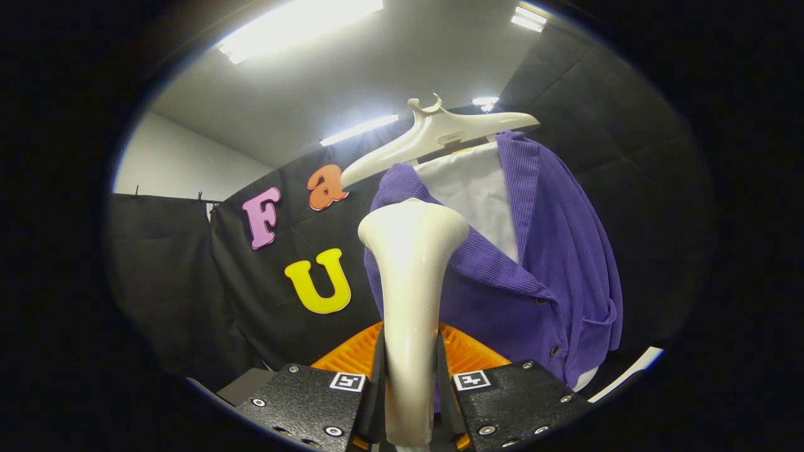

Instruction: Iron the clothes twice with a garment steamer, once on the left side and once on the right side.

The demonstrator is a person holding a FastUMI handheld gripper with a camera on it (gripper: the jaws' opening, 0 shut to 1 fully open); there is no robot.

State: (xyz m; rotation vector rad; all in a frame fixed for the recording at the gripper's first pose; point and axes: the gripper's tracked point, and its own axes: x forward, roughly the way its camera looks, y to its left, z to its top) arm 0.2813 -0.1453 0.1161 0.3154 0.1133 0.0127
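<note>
Fingers [411, 383] clamped on steamer [411, 282] handle; head against purple cardigan [553, 263], hanger [440, 132] at 12 o'clock.

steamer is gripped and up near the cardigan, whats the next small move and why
Probably ease the steamer forward until its head meets the purple cardigan, then stroke down that side. The gripper has its jaws closed on the steamer's handle, and the head sits just in front of the cardigan's collar below the hanger. I cannot tell whether it touches the cloth yet.
</note>
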